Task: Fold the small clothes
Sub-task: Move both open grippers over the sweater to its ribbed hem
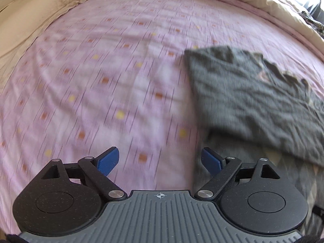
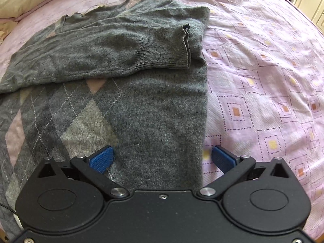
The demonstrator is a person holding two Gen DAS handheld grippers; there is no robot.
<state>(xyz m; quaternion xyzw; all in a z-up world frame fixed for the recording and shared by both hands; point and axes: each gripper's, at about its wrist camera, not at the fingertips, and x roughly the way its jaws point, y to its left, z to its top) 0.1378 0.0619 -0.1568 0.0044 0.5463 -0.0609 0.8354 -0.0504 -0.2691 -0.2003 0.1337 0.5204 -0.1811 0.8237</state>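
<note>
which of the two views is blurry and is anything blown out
Left wrist view: motion-smeared across the pink bedsheet and grey sweater, though the left tool stays sharp; top right corner overexposed. Right wrist view: crisp, the sweater's knit and sleeve cuff readable; even light, fisheye bending at the edges.

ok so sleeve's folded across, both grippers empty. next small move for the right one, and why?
Probably lower the right gripper and close on the sweater's near right edge. It is open and straddles that edge, one fingertip over the knit and the other over the pink bedsheet. The sleeve already lies across the body, so the lower part looks next to fold. The left gripper is open over bare sheet.
</note>
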